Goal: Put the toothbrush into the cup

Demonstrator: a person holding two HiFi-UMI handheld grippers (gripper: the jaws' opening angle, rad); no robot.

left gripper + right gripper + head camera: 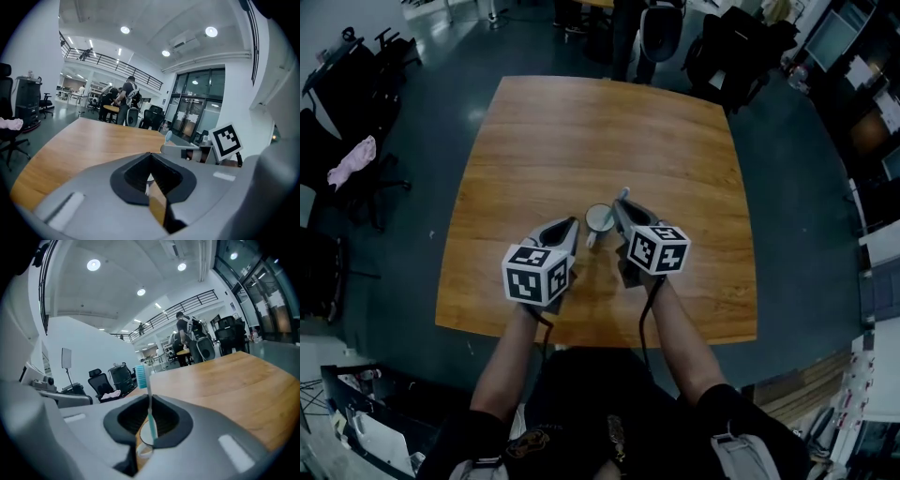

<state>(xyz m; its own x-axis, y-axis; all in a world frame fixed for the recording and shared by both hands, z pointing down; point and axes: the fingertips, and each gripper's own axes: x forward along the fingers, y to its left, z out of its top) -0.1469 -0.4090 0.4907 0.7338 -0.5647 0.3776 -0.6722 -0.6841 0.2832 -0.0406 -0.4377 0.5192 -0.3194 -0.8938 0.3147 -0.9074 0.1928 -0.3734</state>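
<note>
Office chairs [356, 178] and dark floor ring the wooden bench [581, 122], which is bare except for the white cup [599, 217] standing near your edge, directly between your two tools. Your right gripper [619, 204] has its jaws clamped on the toothbrush [622, 195]. In the right gripper view the brush [150, 404] stands upright in the grip, its blue bristle head above the jaws and its teal handle running down through them. That leaves the handle end free to go into the cup first. Through the gap below the jaws you can see the cup's rim [143, 448], so you seem to be lined up close beside or just over the opening, with the brush not yet inside. Your left gripper [572, 223] sits just to the cup's other side with its jaws pressed together on nothing. It looks parked there to steady the cup should it get nudged. Lowering the handle cleanly inside the rim is likely the next concern, since a light cup could tip if the brush catches its edge.
</note>
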